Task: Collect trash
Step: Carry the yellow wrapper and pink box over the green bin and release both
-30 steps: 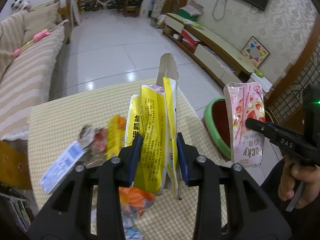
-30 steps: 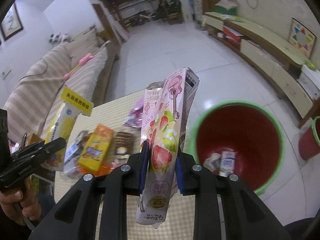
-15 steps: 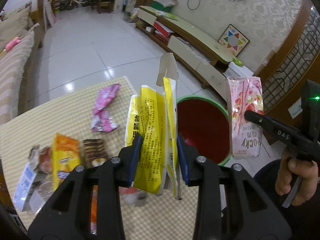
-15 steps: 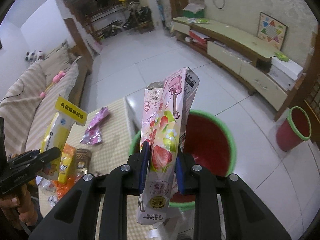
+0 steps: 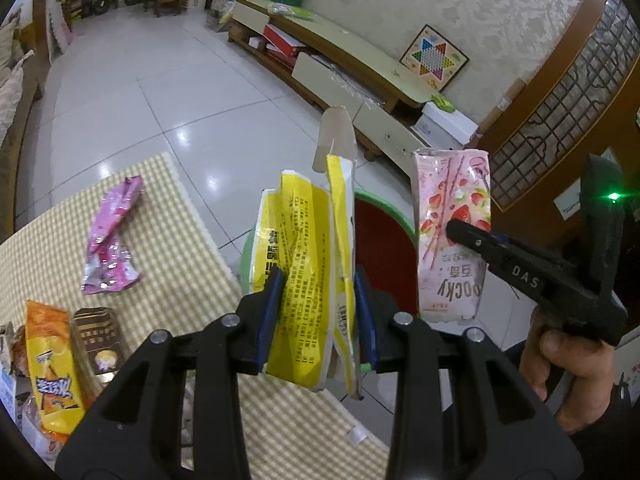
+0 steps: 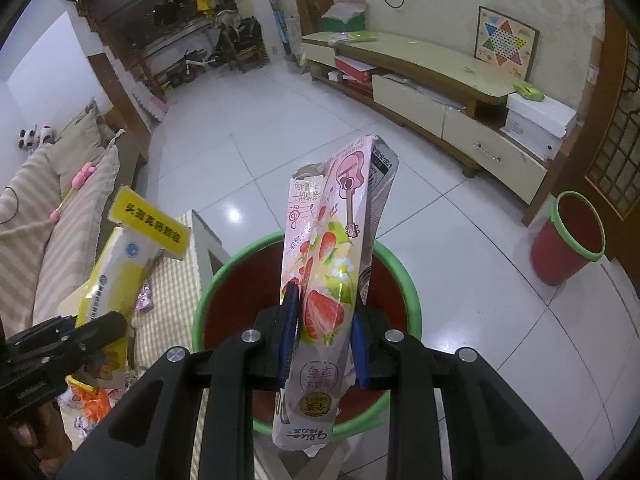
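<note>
Left wrist view shows the left gripper (image 5: 316, 312) pinching a crumpled yellow box (image 5: 304, 264) past the table's (image 5: 168, 224) right edge, and the right gripper (image 6: 322, 330) pinching a pink strawberry box (image 6: 332, 264) over the green-rimmed red bin (image 6: 240, 276) beside that edge.

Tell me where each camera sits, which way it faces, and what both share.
Left wrist: on the left gripper, looking down past its yellow box at the table; a hand shows.
Right wrist: on the right gripper, looking down past its pink box into the bin.
Shared: both boxes, both grippers, bin, table edge.
</note>
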`<state>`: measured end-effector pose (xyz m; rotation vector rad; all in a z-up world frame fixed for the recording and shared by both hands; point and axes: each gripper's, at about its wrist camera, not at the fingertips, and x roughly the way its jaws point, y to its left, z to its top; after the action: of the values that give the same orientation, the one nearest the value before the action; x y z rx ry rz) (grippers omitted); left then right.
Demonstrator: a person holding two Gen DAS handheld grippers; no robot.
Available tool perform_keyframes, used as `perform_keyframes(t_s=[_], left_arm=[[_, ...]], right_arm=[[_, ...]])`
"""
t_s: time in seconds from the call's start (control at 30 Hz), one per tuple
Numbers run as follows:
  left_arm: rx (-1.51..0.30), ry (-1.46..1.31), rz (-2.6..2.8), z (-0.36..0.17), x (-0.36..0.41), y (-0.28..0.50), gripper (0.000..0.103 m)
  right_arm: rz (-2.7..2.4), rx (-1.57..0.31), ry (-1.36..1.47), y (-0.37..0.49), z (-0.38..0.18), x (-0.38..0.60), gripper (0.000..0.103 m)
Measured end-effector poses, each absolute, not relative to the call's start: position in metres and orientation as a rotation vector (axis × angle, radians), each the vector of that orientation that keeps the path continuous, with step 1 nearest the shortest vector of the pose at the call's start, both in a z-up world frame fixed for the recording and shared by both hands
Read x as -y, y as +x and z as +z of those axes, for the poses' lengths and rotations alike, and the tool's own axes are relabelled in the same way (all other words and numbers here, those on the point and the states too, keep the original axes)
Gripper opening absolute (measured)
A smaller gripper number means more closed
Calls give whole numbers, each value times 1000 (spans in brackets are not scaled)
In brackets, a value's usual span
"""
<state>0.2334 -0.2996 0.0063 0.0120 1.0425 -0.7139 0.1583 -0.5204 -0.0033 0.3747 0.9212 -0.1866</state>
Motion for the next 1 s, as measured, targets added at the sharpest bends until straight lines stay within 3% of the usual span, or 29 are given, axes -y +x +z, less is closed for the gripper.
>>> perform_keyframes(t_s=[0.7, 0.73, 0.77, 0.87, 0.97, 1.0], left_arm=[[-1088, 9, -727, -10, 336, 247, 39], [-1087, 5, -724, -10, 336, 247, 48], [-1084, -7, -717, -9, 335, 248, 66], [-1060, -38, -706, -4, 330, 249, 85], [-1047, -57, -678, -1, 319, 251, 98], [-1043, -64, -665, 1, 315, 252, 97]], right_arm=[[-197, -949, 399, 160, -17, 527, 24], [-200, -951, 399, 161, -17, 526, 26], [-204, -955, 399, 161, -18, 526, 28], [-203, -953, 391, 162, -18, 524, 36], [-208, -945, 364, 162, -16, 519, 58], [-209, -939, 357, 162, -15, 517, 66]])
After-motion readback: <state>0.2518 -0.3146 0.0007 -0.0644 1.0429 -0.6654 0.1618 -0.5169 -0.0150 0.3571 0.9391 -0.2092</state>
